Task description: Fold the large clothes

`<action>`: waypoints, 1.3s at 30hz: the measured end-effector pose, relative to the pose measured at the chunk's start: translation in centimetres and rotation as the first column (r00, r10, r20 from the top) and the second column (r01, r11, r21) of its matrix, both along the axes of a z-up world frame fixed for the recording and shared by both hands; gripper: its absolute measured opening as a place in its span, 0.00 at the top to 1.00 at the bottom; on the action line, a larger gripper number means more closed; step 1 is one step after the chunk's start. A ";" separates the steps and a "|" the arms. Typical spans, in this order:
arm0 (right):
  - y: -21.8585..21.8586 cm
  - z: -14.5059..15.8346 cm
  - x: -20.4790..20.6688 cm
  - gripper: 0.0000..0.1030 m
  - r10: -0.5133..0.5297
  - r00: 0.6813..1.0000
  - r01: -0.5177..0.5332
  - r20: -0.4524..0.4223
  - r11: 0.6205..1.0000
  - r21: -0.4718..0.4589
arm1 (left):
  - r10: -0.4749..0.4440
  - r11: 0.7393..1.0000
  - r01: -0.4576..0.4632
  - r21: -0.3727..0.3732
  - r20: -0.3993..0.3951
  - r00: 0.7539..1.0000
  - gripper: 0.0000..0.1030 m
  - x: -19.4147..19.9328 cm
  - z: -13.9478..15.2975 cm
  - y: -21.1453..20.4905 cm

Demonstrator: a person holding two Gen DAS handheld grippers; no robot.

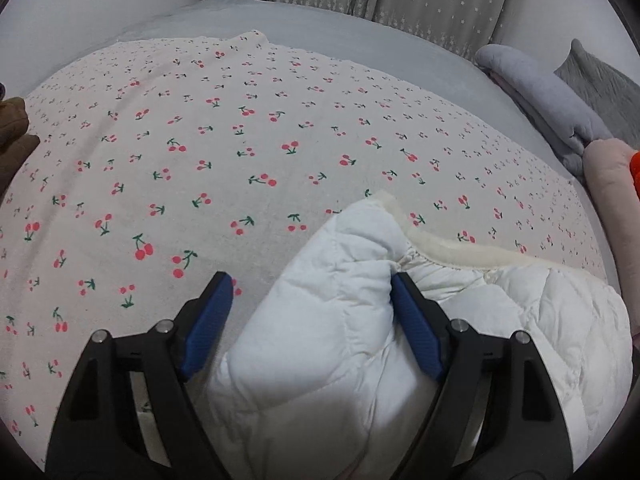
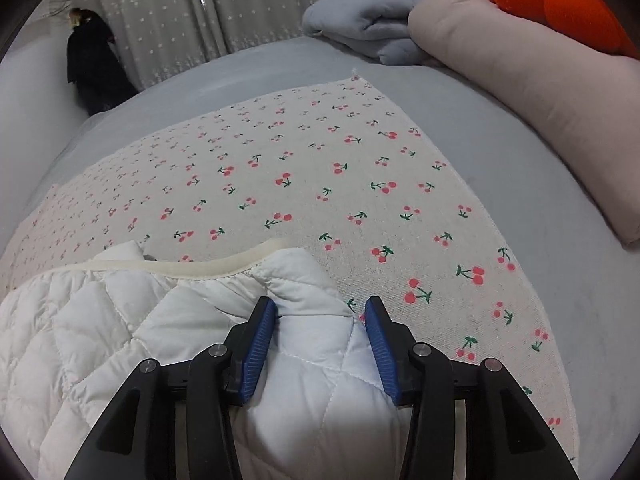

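Left wrist view: the left gripper (image 1: 312,286) stands with its jaws spread wide, straddling a corner of the white quilted jacket (image 1: 340,320). The right pad (image 1: 412,320) touches the fabric; the left pad (image 1: 210,316) stands apart from it, so nothing is clamped. The jacket lies on the cherry-print cloth (image 1: 200,140), its cream trim (image 1: 460,250) running off to the right.

Right wrist view: the right gripper (image 2: 322,312) is likewise released, jaws spread either side of the jacket's (image 2: 312,360) other corner, with the left pad (image 2: 258,344) against the fabric. A pink pillow (image 2: 540,92) and folded grey blanket (image 2: 360,28) lie well apart.

Assessment: the step appears to be positioning for a two-corner grasp ahead of a fold. The next move calls for clenching both grippers firmly on the thick padding.
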State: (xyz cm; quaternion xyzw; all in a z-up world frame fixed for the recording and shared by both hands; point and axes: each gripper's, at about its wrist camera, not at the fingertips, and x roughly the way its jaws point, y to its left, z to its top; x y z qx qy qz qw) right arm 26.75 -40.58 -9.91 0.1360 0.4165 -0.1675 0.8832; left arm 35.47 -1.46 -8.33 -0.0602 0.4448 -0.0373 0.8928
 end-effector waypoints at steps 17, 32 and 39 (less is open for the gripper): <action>5.3 11.1 -12.1 0.18 0.064 0.993 -0.076 0.094 0.988 0.137 | 0.115 0.971 -0.144 -0.193 -0.156 0.981 0.13 -14.0 7.8 5.0; 13.9 8.8 -15.6 0.15 0.228 0.959 -0.236 0.165 0.971 0.026 | -0.014 0.888 -0.147 -0.435 -0.345 0.939 0.13 -16.5 -0.7 10.8; 16.1 8.0 -15.3 0.15 0.254 0.957 -0.257 0.141 0.966 0.004 | -0.104 0.740 -0.160 -0.654 -0.346 0.933 0.13 -17.1 -3.0 11.5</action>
